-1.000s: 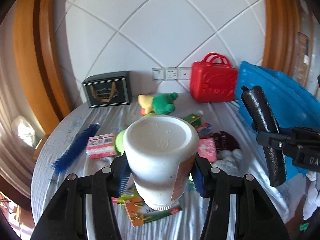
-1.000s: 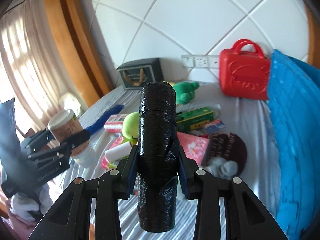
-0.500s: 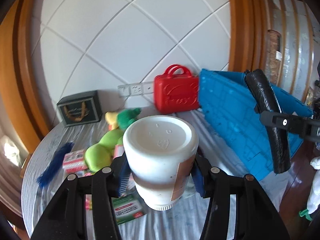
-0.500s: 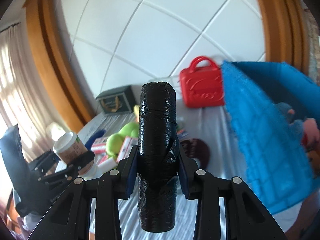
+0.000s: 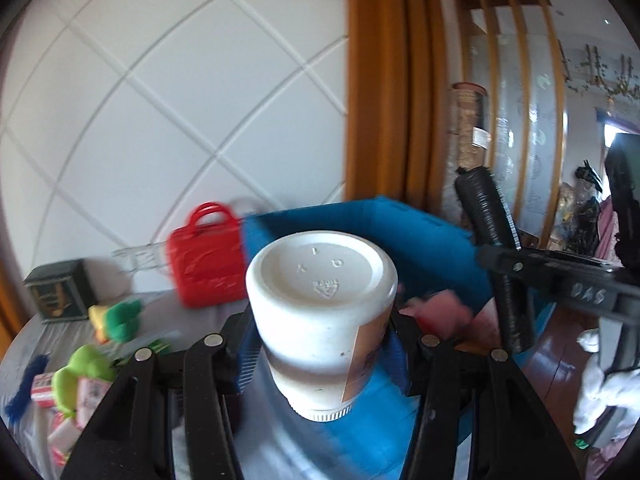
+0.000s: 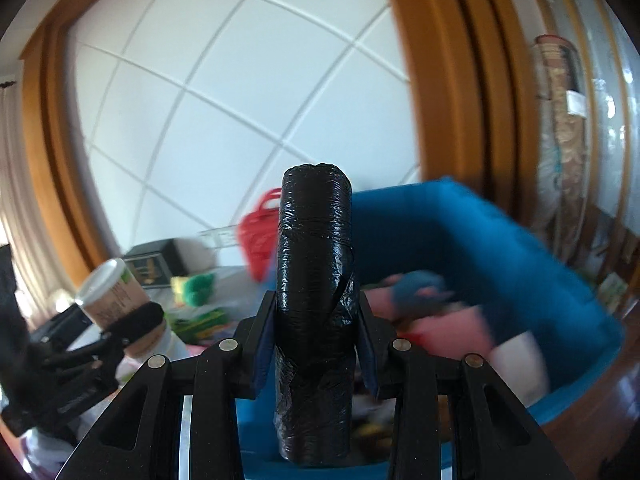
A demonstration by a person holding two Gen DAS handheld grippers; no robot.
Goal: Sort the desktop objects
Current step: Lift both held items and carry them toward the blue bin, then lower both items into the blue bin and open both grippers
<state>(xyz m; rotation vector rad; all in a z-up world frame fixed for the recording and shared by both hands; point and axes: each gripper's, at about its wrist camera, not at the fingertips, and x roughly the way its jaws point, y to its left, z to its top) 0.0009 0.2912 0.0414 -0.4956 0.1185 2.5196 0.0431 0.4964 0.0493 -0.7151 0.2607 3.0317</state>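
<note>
My left gripper [image 5: 322, 354] is shut on a white paper cup [image 5: 320, 296] with a brown label, held up in the air with its flat white end toward the camera. My right gripper [image 6: 314, 344] is shut on a black roll of bags [image 6: 314, 280], standing upright between the pads. Both hang over the near edge of a blue bin [image 6: 516, 248], which holds pink and blue soft things. In the left wrist view the black roll [image 5: 496, 248] and right gripper show at the right; in the right wrist view the cup [image 6: 114, 292] shows at the left.
A red toy case [image 5: 206, 264] stands against the white tiled wall beside the blue bin [image 5: 360, 220]. On the round table [image 5: 28, 332] to the left lie a dark box [image 5: 60, 296], green and yellow plush toys [image 5: 116, 316], pink packets and a blue feather.
Both grippers swung right and rose with their loads, from over the cluttered table to over the blue bin. The table's objects slid to the left of both views.
</note>
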